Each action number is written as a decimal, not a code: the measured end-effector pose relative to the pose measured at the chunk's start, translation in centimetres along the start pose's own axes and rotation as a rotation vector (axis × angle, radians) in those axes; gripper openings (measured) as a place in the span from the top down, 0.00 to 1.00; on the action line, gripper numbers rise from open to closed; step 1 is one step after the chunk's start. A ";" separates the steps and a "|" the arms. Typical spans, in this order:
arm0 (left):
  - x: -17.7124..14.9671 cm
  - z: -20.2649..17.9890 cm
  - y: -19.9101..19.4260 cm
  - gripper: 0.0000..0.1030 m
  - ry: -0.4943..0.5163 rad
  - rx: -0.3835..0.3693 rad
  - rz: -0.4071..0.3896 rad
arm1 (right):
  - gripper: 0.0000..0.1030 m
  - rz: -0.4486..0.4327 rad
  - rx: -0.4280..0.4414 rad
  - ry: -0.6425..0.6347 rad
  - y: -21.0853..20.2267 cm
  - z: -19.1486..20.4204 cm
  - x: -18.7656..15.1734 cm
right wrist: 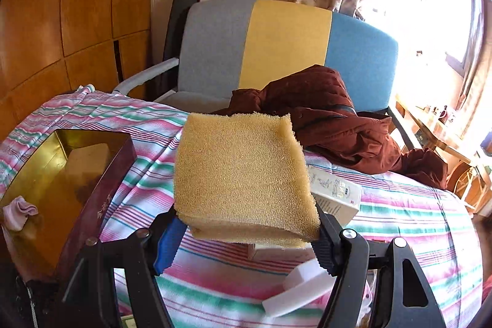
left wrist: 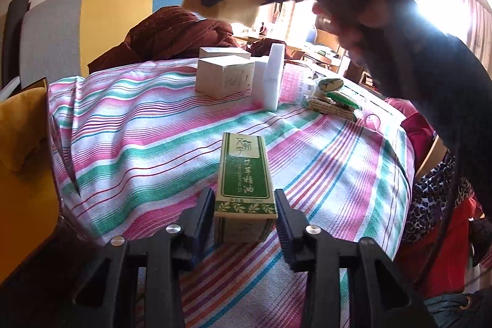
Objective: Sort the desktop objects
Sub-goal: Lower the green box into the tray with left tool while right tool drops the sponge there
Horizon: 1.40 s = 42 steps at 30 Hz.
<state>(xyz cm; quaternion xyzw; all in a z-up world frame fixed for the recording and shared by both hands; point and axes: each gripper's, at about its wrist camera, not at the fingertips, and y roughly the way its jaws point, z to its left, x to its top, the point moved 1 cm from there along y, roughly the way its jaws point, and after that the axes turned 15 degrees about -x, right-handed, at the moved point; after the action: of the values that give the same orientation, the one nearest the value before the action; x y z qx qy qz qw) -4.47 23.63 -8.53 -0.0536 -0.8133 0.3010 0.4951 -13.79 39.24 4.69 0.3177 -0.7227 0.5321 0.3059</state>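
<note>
Striped pink-and-green tablecloth [right wrist: 399, 223] lies below; the right gripper [right wrist: 246, 232] pinches a yellow foam sponge [right wrist: 243, 174] aloft, seemingly mid-carry, perhaps toward the gold-lined box [right wrist: 40, 171]. The left gripper [left wrist: 245, 214], spread, brackets a green carton [left wrist: 246, 174].

Readable print is found on one box only.
On the top face of the green box [left wrist: 246, 171], the Chinese characters 艾草精油 are printed in white down a green panel, with "ESSENTIAL OIL" in small letters alongside. Print on the cream box [right wrist: 335, 192] and gold script on the maroon tin [right wrist: 101, 205] cannot be read.
</note>
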 end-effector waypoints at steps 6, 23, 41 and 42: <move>0.4 -1.1 -1.2 0.69 -0.003 0.017 -0.007 | 0.29 0.013 0.011 0.085 -2.4 -0.7 -3.4; 1.0 2.1 -16.3 0.69 -0.145 0.268 -0.219 | 0.29 -0.024 0.178 0.042 -5.3 7.3 -1.9; 0.0 16.8 -25.1 0.69 -0.308 0.578 -0.194 | 0.29 0.022 0.352 -0.236 1.3 28.4 7.7; 0.1 17.6 -25.0 0.69 -0.320 0.575 -0.189 | 0.30 0.029 0.352 -0.251 1.8 29.0 7.8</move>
<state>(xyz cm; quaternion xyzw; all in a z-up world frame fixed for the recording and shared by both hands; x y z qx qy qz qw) -13.96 -4.33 -0.62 0.2116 -0.7638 0.4753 0.3819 -22.95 10.68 2.58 0.4195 -0.6555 0.6108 0.1457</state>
